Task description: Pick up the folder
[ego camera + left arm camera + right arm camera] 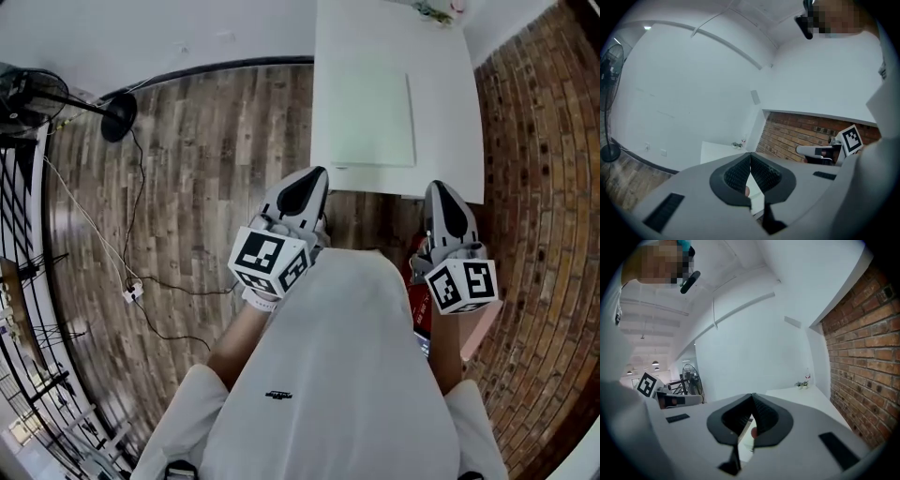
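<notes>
In the head view, the pale green folder (pixel 370 117) lay flat on the white worktop (pixel 441 56), untouched. The left gripper (pixel 312 180) and right gripper (pixel 442 193) hovered just short of the worktop's near edge, so I judged this the approach. Next, the fingers would need to open and reach a folder edge. In the left gripper view, the fingers (pixel 737 174) were pressed together on nothing. The right gripper view showed the same: fingers (pixel 766 414) closed, empty.

Wooden floor (pixel 216 141) (rough brick wall (pixel 548 187))
</notes>
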